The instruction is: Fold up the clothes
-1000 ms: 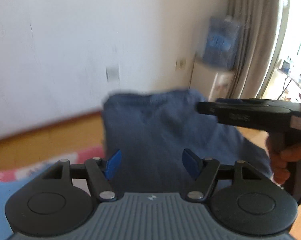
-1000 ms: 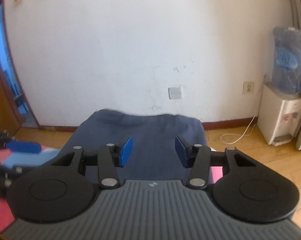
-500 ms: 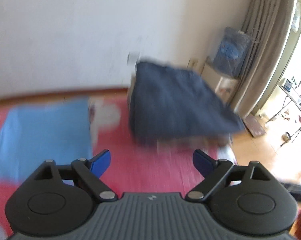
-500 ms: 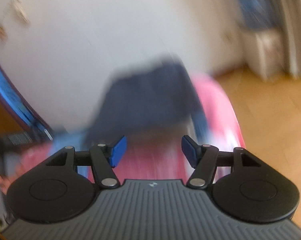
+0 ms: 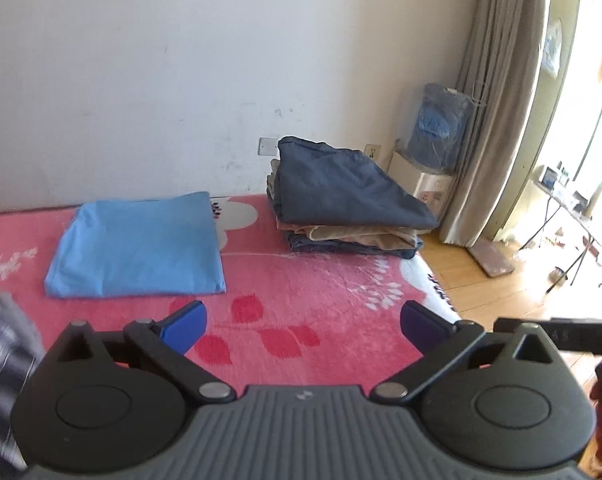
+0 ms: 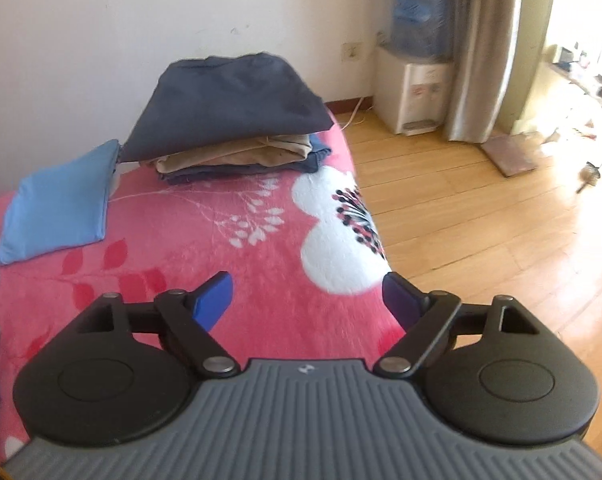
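A stack of folded clothes (image 5: pixel 341 204) (image 6: pixel 229 120), with a dark navy garment on top of tan and blue ones, sits at the far right corner of the pink flowered blanket (image 5: pixel 285 280) (image 6: pixel 205 240). Left of the stack lies a folded light blue garment (image 5: pixel 137 248) (image 6: pixel 57 212). My left gripper (image 5: pixel 301 326) hangs well back from both piles, its jaws still opening, nothing between them. My right gripper (image 6: pixel 307 298) is also back over the blanket's near part, jaws opening and empty. The right gripper's black body (image 5: pixel 557 332) shows at the left wrist view's right edge.
A water dispenser (image 6: pixel 413 80) with a blue bottle stands by the wall beside a beige curtain (image 6: pixel 485 48). Wooden floor (image 6: pixel 481 220) lies right of the blanket's edge. A blurred checked cloth (image 5: pixel 1 360) sits at the near left.
Both grippers pulled back from the navy garment, which now lies on top of the stack. Both sets of jaws opened wider. The light blue garment and pink blanket came into view.
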